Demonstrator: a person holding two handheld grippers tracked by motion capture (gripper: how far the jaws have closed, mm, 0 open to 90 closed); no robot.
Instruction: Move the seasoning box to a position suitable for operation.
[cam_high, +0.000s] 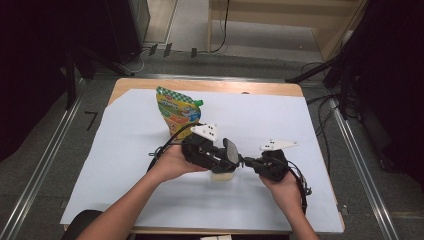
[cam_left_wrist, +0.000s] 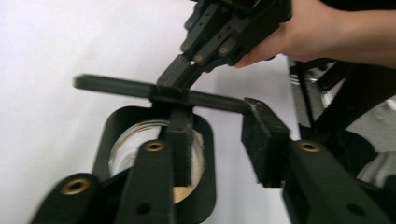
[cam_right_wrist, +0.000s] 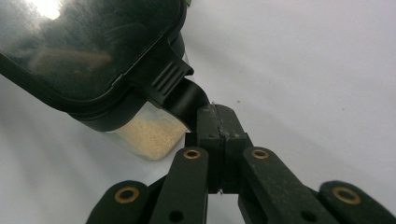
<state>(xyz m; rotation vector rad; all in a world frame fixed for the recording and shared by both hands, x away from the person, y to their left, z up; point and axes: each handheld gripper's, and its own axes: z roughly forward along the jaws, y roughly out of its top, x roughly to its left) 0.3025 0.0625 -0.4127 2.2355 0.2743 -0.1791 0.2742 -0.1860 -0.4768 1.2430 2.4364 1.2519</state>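
The desk (cam_high: 130, 87) is wood, and one large white sheet (cam_high: 280, 120) covers almost all of it. On the sheet I count two containers.

The bigger one is a standing pouch (cam_high: 178, 113), green and yellow with printed pictures and a green cap at its top corner. It stands upright behind my left hand (cam_high: 172, 162), well apart from the other container. What is inside it I cannot tell.

The smaller one is a clear jar (cam_right_wrist: 152, 135) with a black hinged lid (cam_right_wrist: 88, 51). In the high view it is on the sheet between my two hands. The jar holds a pale, sandy powder or grains in its lower part. The lid is lifted up and tilted, so the jar mouth is open under it.

I hold two tools, one in each hand. My right hand-held gripper (cam_right_wrist: 218, 123) has its jaws closed tight on the black tab at the edge of the lid. My left hand-held gripper (cam_left_wrist: 224, 154) is just above the jar mouth; its jaws have a gap between them and I do not see them press on anything. One pad (cam_left_wrist: 180, 149) is in front of the jar opening, the other pad (cam_left_wrist: 261, 140) is beside it.
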